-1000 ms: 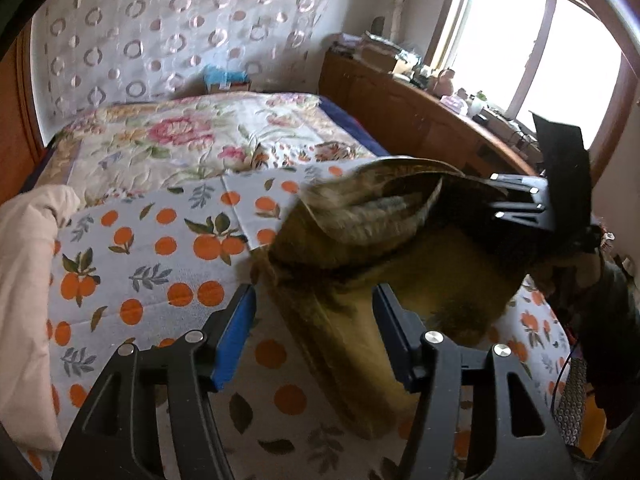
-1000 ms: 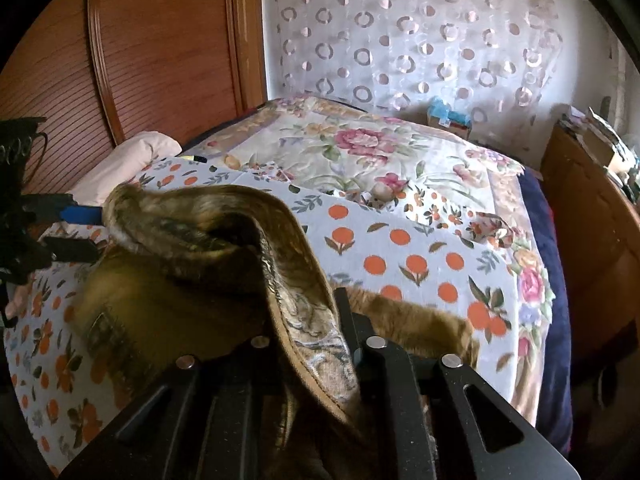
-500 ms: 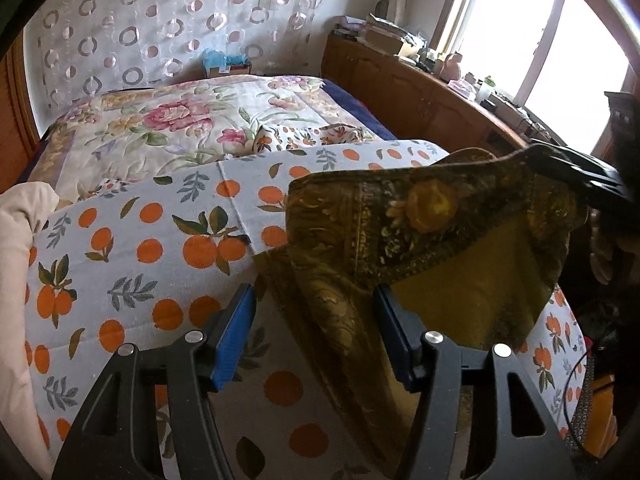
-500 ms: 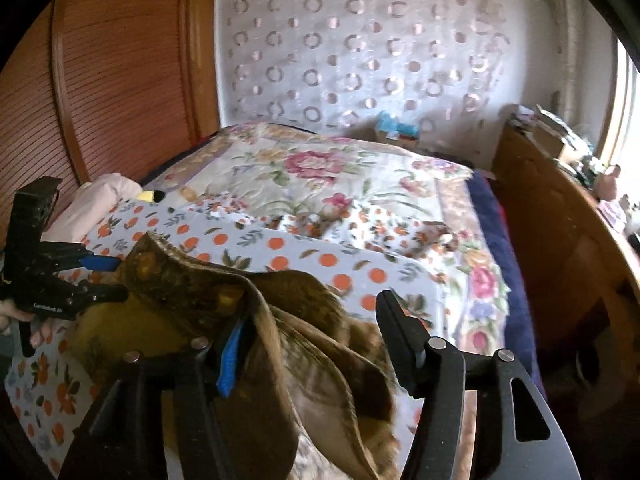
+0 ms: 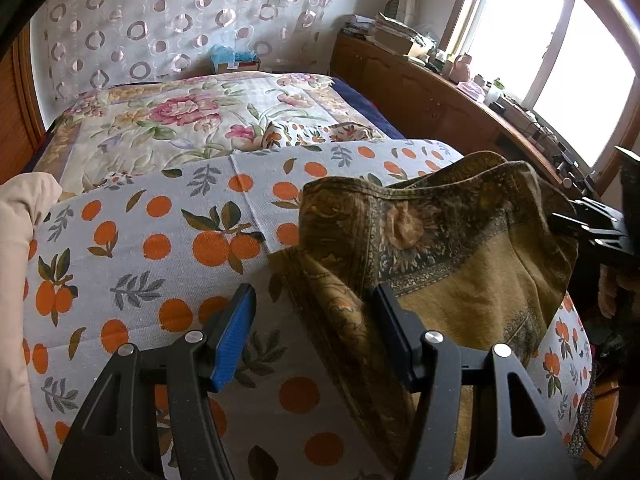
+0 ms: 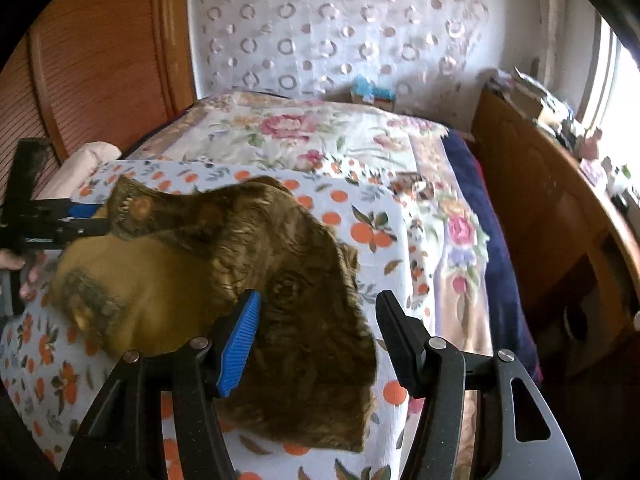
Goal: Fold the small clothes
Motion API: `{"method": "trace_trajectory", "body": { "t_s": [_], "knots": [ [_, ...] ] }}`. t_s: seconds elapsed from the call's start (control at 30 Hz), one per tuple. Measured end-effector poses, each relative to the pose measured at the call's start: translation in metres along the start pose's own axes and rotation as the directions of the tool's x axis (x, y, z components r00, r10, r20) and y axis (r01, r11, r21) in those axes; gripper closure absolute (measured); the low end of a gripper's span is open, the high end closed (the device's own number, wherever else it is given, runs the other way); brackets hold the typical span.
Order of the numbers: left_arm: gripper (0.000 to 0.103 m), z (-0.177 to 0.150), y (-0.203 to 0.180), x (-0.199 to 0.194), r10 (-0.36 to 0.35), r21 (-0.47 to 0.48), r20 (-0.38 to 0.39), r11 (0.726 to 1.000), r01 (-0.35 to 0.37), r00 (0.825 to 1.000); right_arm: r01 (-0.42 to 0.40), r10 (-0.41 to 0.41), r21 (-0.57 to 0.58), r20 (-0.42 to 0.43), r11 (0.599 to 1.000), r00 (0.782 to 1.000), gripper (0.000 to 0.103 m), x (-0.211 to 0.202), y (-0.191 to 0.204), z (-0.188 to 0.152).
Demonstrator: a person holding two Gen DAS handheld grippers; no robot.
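Note:
An olive-gold patterned cloth (image 5: 472,264) lies rumpled on the orange-print sheet (image 5: 152,240), with its dark flowered border folded over the top. My left gripper (image 5: 314,320) is open over the cloth's near left edge, and a fold runs up beside its right finger. In the right wrist view the same cloth (image 6: 280,280) looks blurred and spreads under my right gripper (image 6: 320,320), which is open with the cloth below its fingers, not pinched. The right gripper (image 5: 592,232) shows at the cloth's far right edge. The left gripper (image 6: 60,220) shows at the cloth's left corner.
A flowered quilt (image 5: 180,120) covers the far half of the bed. A cream pillow (image 5: 16,260) lies at the left edge. A wooden cabinet (image 5: 432,96) loaded with clutter runs along the right under the window. A wooden headboard (image 6: 100,60) stands at the left.
My right gripper has opened and let go of the cloth's edge, then drawn away. The lifted flap has dropped over the rest of the cloth. The left gripper has stayed open and nearly still.

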State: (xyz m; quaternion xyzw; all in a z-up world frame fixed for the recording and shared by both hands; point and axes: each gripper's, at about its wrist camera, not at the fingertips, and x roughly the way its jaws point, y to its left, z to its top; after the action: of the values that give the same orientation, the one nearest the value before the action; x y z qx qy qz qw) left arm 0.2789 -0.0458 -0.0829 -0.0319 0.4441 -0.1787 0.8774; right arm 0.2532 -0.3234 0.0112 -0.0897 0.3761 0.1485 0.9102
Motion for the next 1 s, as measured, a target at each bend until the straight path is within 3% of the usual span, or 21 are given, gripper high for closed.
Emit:
{"method": "trace_trajectory", "body": {
  "t_s": [0.03,0.07,0.1,0.13,0.27,0.43,0.47,0.53,0.6,0.67,0.83,1.0],
  "knots": [
    [0.042,0.000,0.000,0.000,-0.002,-0.003,-0.001,1.000,0.002,1.000,-0.019,0.020,0.020,-0.001,1.000,1.000,0.042,0.005,-0.004,0.003],
    [0.042,0.000,0.001,0.000,-0.003,-0.005,-0.002,1.000,0.003,1.000,-0.043,0.043,0.040,-0.002,0.998,0.999,0.052,0.009,-0.007,0.005],
    [0.042,0.000,0.001,0.001,-0.002,-0.006,-0.002,1.000,0.002,1.000,-0.080,0.080,0.051,0.002,0.995,0.997,0.082,0.013,-0.009,0.008],
    [0.042,0.000,0.002,0.001,0.000,-0.007,-0.003,1.000,0.000,1.000,-0.111,0.111,0.051,0.006,0.993,0.994,0.098,0.014,-0.012,0.012],
    [0.042,0.000,0.004,0.004,0.008,-0.014,-0.008,1.000,-0.008,1.000,-0.095,0.093,0.052,0.045,0.994,0.995,0.100,0.024,-0.019,0.023],
    [0.042,0.000,0.005,0.009,-0.001,-0.025,-0.022,1.000,0.000,1.000,-0.024,0.026,0.058,-0.028,0.998,0.999,0.100,0.037,-0.014,0.020],
    [0.042,0.000,0.005,0.010,-0.001,-0.024,-0.018,1.000,0.001,1.000,-0.009,0.010,0.058,-0.028,0.998,1.000,0.097,0.037,-0.012,0.021],
    [0.042,0.001,0.004,0.010,0.002,-0.019,-0.020,1.000,-0.003,1.000,0.033,-0.031,0.061,-0.026,0.998,0.999,0.081,0.032,-0.008,0.025],
    [0.042,0.003,0.003,0.012,0.000,-0.015,-0.024,1.000,0.000,1.000,0.040,-0.039,0.080,-0.014,0.996,0.999,0.042,0.027,-0.008,0.027],
    [0.042,0.004,0.003,0.012,-0.002,-0.012,-0.025,1.000,0.002,1.000,0.020,-0.019,0.093,-0.009,0.995,1.000,0.028,0.024,-0.008,0.024],
    [0.054,0.007,0.003,0.015,-0.018,-0.009,-0.033,1.000,0.018,0.999,-0.006,0.012,0.118,-0.055,0.993,0.998,0.028,0.038,-0.011,0.015],
    [0.055,0.008,0.003,0.016,-0.032,-0.015,-0.036,0.999,0.031,0.999,-0.085,0.102,0.186,-0.084,0.979,0.991,0.028,0.060,-0.027,0.015]
  ]
}}
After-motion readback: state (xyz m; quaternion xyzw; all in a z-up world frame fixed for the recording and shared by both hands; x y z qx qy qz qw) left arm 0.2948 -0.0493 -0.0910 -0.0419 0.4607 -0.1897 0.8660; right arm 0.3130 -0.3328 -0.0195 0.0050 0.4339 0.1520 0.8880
